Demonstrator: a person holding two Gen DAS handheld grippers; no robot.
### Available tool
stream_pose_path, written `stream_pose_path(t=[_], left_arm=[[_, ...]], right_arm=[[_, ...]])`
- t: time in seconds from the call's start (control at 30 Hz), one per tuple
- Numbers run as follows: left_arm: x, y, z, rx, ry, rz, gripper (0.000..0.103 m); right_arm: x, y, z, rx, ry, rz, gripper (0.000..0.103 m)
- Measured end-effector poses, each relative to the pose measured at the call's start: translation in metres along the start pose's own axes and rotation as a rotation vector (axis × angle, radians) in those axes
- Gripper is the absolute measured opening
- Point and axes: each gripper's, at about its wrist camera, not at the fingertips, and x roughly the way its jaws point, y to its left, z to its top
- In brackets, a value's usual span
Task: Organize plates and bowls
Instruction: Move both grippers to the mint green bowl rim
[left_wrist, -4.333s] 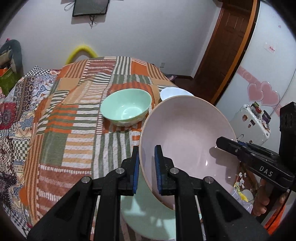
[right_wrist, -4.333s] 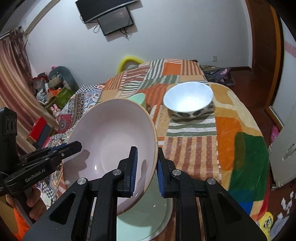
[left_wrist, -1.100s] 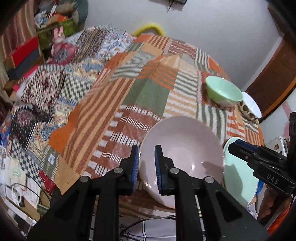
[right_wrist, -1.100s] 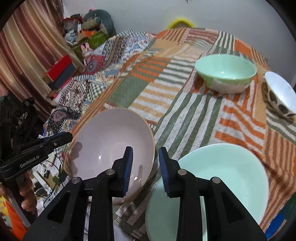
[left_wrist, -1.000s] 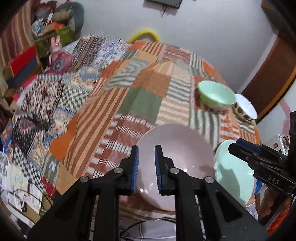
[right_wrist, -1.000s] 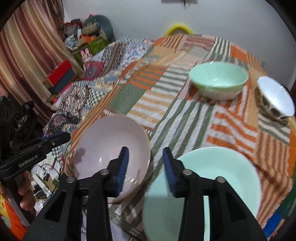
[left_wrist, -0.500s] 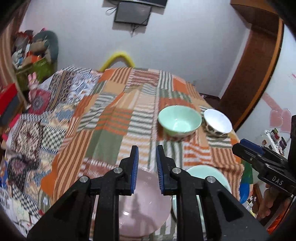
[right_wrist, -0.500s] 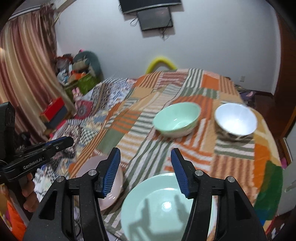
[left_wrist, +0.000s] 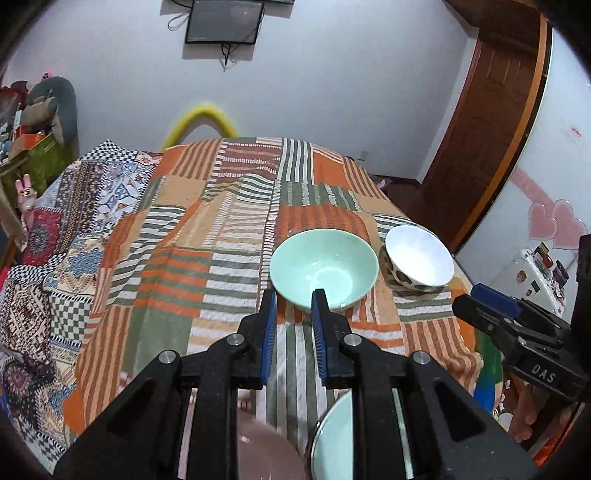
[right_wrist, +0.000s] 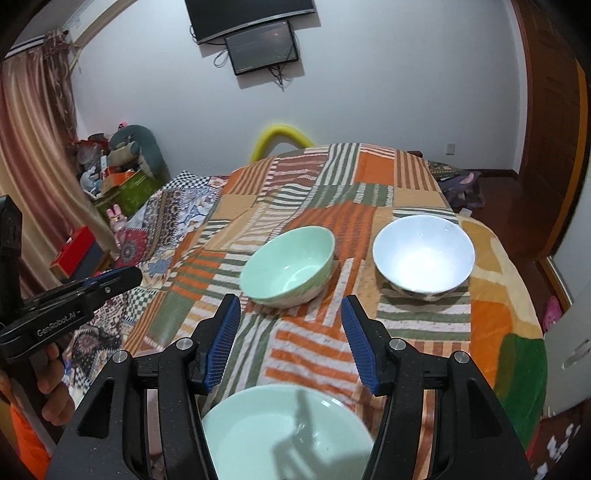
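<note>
Patchwork striped cloth (right_wrist: 314, 343) on table, white wall behind; left gripper (left_wrist: 292, 314) nearly closed, right gripper (right_wrist: 290, 321) agape, both empty.

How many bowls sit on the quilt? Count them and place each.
2: a green bowl mid-quilt, and a white bowl beside it toward the door. Two plates lie at the near edge; more may be hidden.

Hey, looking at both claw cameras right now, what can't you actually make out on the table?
- Pink plate: left wrist view, mostly hidden beneath the left claw and cut by the bottom edge.
- Green plate: right wrist view, near rim cut off.
- White bowl: outside pattern mostly hidden by its own rim.
</note>
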Motion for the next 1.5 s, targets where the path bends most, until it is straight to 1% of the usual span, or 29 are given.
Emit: stream_pose_path(t=[0.17, 0.33, 0.5, 0.57, 0.7, 0.73, 0.77, 0.83, 0.87, 0.9, 0.93, 1.13, 1.27, 1.33, 1.4, 1.47, 1.5], left_arm=[[0.037, 0.004, 0.013, -0.019, 0.04, -0.014, 0.018], [0.074, 0.014, 0.024, -0.045, 0.087, -0.01, 0.018], [0.11, 0.029, 0.027, -0.091, 0.15, -0.021, 0.018], [0.121, 0.032, 0.027, -0.093, 0.164, -0.01, 0.018], [0.145, 0.035, 0.026, -0.091, 0.207, -0.011, 0.018], [0.149, 0.036, 0.026, -0.092, 0.216, -0.013, 0.018], [0.154, 0.037, 0.026, -0.093, 0.227, -0.016, 0.018], [0.163, 0.038, 0.025, -0.095, 0.242, -0.014, 0.024], [0.166, 0.038, 0.025, -0.098, 0.245, -0.013, 0.033], [0.17, 0.039, 0.024, -0.102, 0.246, -0.012, 0.037], [0.172, 0.039, 0.024, -0.103, 0.247, -0.012, 0.037], [0.184, 0.037, 0.024, -0.094, 0.261, -0.011, 0.037], [0.19, 0.037, 0.024, -0.088, 0.262, -0.002, 0.037], [0.194, 0.037, 0.024, -0.092, 0.267, -0.002, 0.036], [0.198, 0.038, 0.023, -0.092, 0.273, -0.008, 0.025], [0.202, 0.037, 0.021, -0.086, 0.284, -0.015, 0.018], [0.204, 0.036, 0.02, -0.081, 0.282, 0.0, 0.014]], right_arm=[[0.017, -0.008, 0.011, -0.011, 0.005, -0.024, 0.053], [0.039, -0.017, 0.024, 0.003, 0.023, -0.032, 0.053], [0.062, -0.026, 0.033, 0.015, 0.048, -0.045, 0.053], [0.071, -0.029, 0.035, 0.02, 0.064, -0.043, 0.053], [0.085, -0.03, 0.035, 0.013, 0.087, -0.048, 0.053], [0.089, -0.03, 0.035, 0.009, 0.095, -0.052, 0.051], [0.093, -0.03, 0.036, 0.006, 0.103, -0.055, 0.047], [0.101, -0.03, 0.036, -0.003, 0.123, -0.054, 0.044], [0.105, -0.03, 0.036, -0.005, 0.132, -0.054, 0.044], [0.109, -0.031, 0.035, -0.005, 0.141, -0.053, 0.044], [0.112, -0.031, 0.035, -0.005, 0.15, -0.051, 0.043], [0.126, -0.036, 0.033, 0.012, 0.196, -0.036, 0.034], [0.134, -0.038, 0.033, 0.016, 0.217, -0.025, 0.032], [0.136, -0.037, 0.033, 0.016, 0.22, -0.016, 0.029], [0.137, -0.035, 0.032, 0.013, 0.222, -0.01, 0.026], [0.138, -0.032, 0.032, 0.006, 0.224, -0.004, 0.021], [0.139, -0.031, 0.032, 0.004, 0.226, -0.005, 0.021]])
